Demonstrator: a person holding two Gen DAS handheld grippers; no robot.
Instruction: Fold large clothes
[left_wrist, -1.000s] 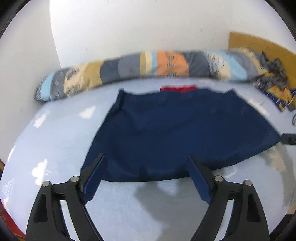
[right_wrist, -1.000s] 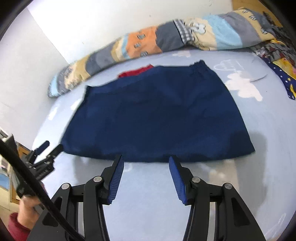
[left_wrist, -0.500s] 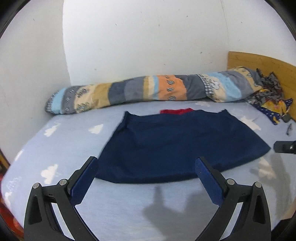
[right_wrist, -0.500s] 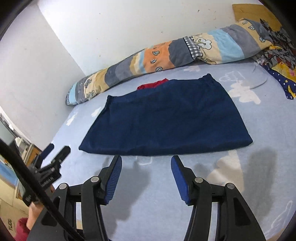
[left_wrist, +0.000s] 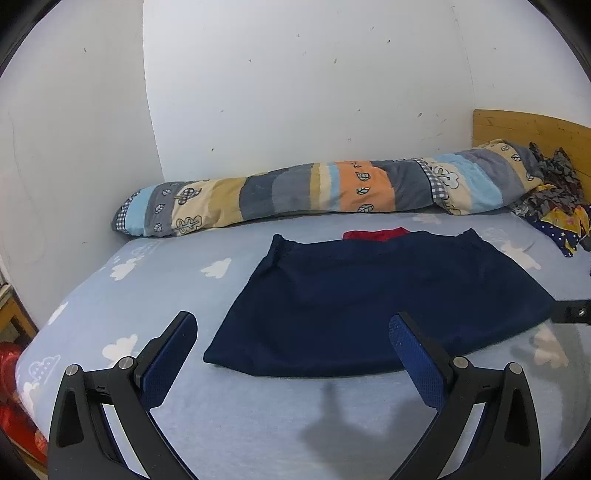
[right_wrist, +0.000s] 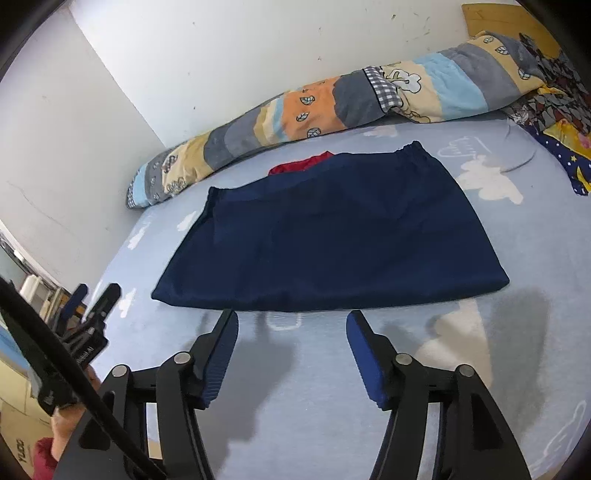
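A navy blue garment (left_wrist: 376, 299) lies folded flat on the light blue cloud-print bed sheet (left_wrist: 155, 295); it also shows in the right wrist view (right_wrist: 332, 236). A red garment (left_wrist: 375, 234) peeks out at its far edge, also in the right wrist view (right_wrist: 301, 164). My left gripper (left_wrist: 291, 325) is open and empty, raised above the bed before the garment's near edge. My right gripper (right_wrist: 291, 317) is open and empty, just short of the near hem. The left gripper shows at the left of the right wrist view (right_wrist: 92, 299).
A long patchwork bolster (left_wrist: 332, 188) lies along the white wall at the back. Crumpled patterned clothes (left_wrist: 557, 199) sit at the far right by the wooden headboard (left_wrist: 524, 127). The bed's left edge drops off near a red object (left_wrist: 11, 384).
Both grippers have pulled back and risen from the garment's near hem. The views now take in more of the bed and wall. The garment has not moved.
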